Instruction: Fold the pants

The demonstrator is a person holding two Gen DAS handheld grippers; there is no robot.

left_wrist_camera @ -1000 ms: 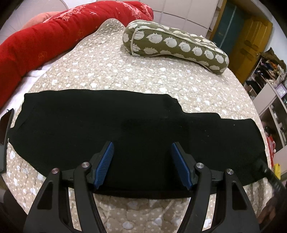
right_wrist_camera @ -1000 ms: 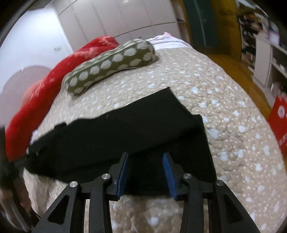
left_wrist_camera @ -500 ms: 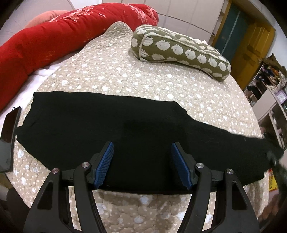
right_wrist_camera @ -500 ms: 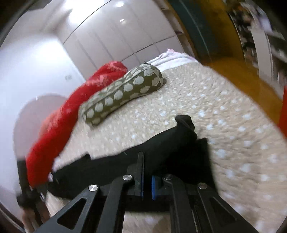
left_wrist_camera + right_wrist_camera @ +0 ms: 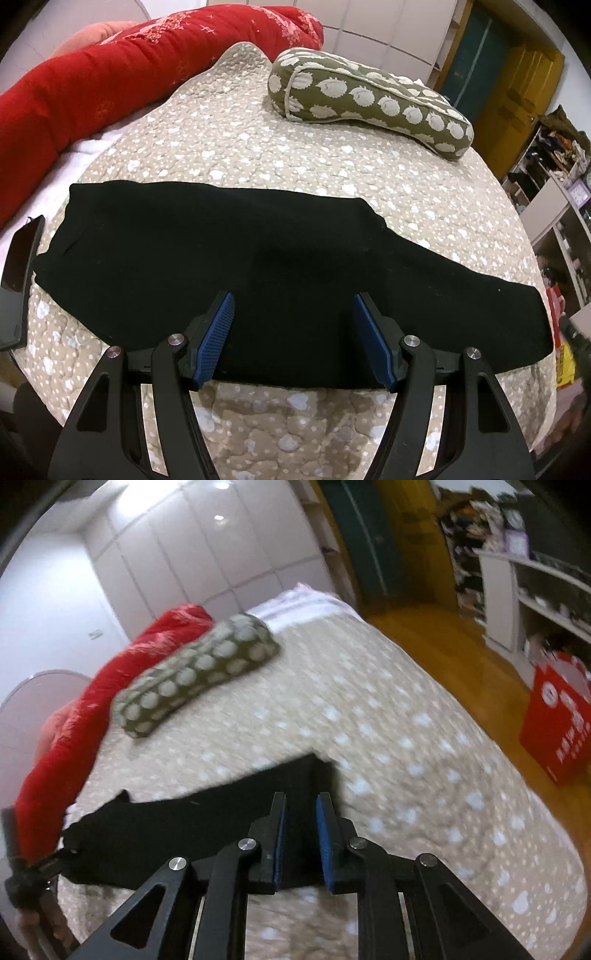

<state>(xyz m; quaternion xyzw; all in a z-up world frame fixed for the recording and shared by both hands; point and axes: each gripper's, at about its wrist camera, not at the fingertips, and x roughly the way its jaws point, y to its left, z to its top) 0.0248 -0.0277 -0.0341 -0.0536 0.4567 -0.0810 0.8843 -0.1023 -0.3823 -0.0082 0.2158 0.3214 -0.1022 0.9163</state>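
Note:
The black pants (image 5: 258, 266) lie flat on the bed, folded lengthwise into a long band from left to right. My left gripper (image 5: 293, 308) is open and empty, its blue pads over the near edge of the pants at mid-length. In the right wrist view the pants (image 5: 207, 812) show as a dark band ending at the leg end (image 5: 314, 771). My right gripper (image 5: 300, 803) is open by a narrow gap and holds nothing, just above that leg end. The view is blurred.
A beige quilted bedspread (image 5: 295, 155) covers the bed. A green patterned bolster pillow (image 5: 369, 107) and a red duvet (image 5: 92, 85) lie at the far side. A black phone (image 5: 18, 258) sits at the left edge. A red bag (image 5: 557, 720) stands on the wooden floor.
My right gripper shut on the pants' leg end, pulled it out to the right, then let go and opened slightly. The pants now lie straighter. My left gripper rose a little.

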